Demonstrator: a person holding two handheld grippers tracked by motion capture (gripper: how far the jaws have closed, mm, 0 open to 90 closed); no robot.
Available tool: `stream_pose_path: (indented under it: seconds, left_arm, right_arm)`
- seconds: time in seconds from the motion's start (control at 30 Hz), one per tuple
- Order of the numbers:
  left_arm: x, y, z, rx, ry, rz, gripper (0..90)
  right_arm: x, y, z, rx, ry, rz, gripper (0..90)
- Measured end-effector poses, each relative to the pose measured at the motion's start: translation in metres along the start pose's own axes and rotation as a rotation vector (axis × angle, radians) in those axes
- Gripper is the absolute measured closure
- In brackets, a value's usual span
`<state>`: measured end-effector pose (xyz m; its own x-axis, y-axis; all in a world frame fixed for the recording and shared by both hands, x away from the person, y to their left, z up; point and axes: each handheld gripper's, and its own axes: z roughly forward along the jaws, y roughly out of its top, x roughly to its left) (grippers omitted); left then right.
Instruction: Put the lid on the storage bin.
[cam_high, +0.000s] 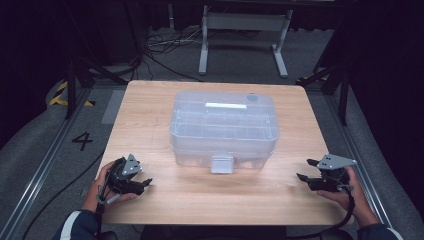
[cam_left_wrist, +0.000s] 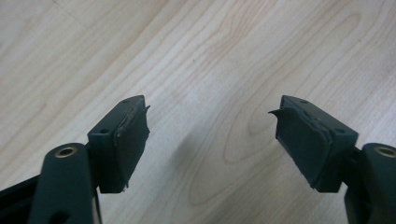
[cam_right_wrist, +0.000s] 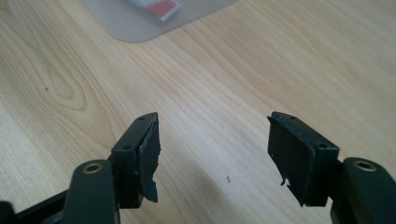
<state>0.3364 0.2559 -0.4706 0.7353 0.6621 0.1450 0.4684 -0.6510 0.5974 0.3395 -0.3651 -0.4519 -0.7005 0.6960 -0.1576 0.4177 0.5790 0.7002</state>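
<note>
At the table's (cam_high: 150, 100) near-left corner the left gripper (cam_high: 144, 185) is held low over bare wood, its jaws spread and nothing caught between them. Midway across, the box (cam_high: 224, 127), a clear plastic case with its lid down and its front latch (cam_high: 221, 164) seemingly fastened, is seen untouched. Near the right edge the right gripper (cam_high: 304, 170) is likewise held with jaws parted and empty, well apart from the box, so the work on it is judged not yet begun, with reach and grasp both left.
</note>
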Motion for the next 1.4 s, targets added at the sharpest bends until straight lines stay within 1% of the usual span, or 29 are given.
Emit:
stream_pose_path:
  seconds: [0.07, 0.1, 0.17, 0.2, 0.23, 0.27, 0.3, 0.33, 0.37, 0.4, 0.43, 0.47, 0.5, 0.6, 1.1, 1.4]
  left_arm:
    - [0.001, -0.006, 0.002, 0.014, -0.012, -0.019, 23.6]
    - [0.001, -0.008, 0.002, 0.011, -0.015, -0.025, 23.2]
    - [0.003, -0.012, 0.002, -0.004, -0.032, -0.047, 22.8]
    - [0.004, -0.015, 0.002, -0.014, -0.038, -0.067, 21.9]
    - [0.005, -0.017, 0.002, -0.014, -0.038, -0.086, 21.1]
    - [0.005, -0.017, 0.002, -0.014, -0.038, -0.086, 19.4]
    - [0.004, -0.019, 0.002, -0.023, -0.032, -0.115, 16.8]
    - [0.004, -0.019, 0.003, -0.026, -0.025, -0.124, 16.8]
    - [0.004, -0.021, 0.003, -0.038, -0.022, -0.150, 15.6]
    - [0.004, -0.023, 0.004, -0.049, -0.020, -0.167, 15.6]
    - [0.004, -0.025, 0.005, -0.063, -0.033, -0.185, 15.5]
    - [0.005, -0.027, 0.005, -0.074, -0.040, -0.202, 15.5]
    - [0.005, -0.030, 0.006, -0.091, -0.051, -0.220, 14.3]
    - [0.006, -0.030, 0.006, -0.090, -0.050, -0.216, 14.3]
    - [0.006, -0.030, 0.006, -0.091, -0.051, -0.216, 14.2]
    - [0.006, -0.030, 0.006, -0.093, -0.049, -0.214, 14.2]
  right_arm:
    - [-0.003, -0.009, 0.001, -0.008, 0.003, 0.041, 33.2]
    - [-0.005, -0.014, 0.001, -0.003, -0.001, 0.059, 33.1]
    - [-0.007, -0.021, 0.001, -0.014, 0.006, 0.087, 32.1]
    - [-0.008, -0.024, 0.001, -0.021, 0.009, 0.105, 31.2]
    - [-0.009, -0.028, 0.002, -0.017, 0.007, 0.118, 30.8]
    - [-0.009, -0.028, 0.002, -0.017, 0.007, 0.118, 30.8]
    - [-0.010, -0.035, 0.004, -0.006, -0.001, 0.144, 28.6]
    - [-0.010, -0.035, 0.004, -0.006, -0.001, 0.144, 28.6]
    - [-0.011, -0.037, 0.006, -0.001, 0.003, 0.155, 28.1]
    - [-0.011, -0.044, 0.009, 0.000, -0.016, 0.165, 23.9]
    - [-0.012, -0.047, 0.009, -0.012, -0.008, 0.196, 23.6]
    - [-0.012, -0.047, 0.009, -0.012, -0.008, 0.196, 23.6]
    - [-0.015, -0.050, 0.009, -0.023, 0.000, 0.236, 23.1]
    - [-0.016, -0.050, 0.010, -0.020, -0.002, 0.233, 21.5]
    - [-0.014, -0.048, 0.013, -0.017, -0.021, 0.248, 20.3]
    - [-0.014, -0.047, 0.013, -0.014, -0.020, 0.249, 20.3]
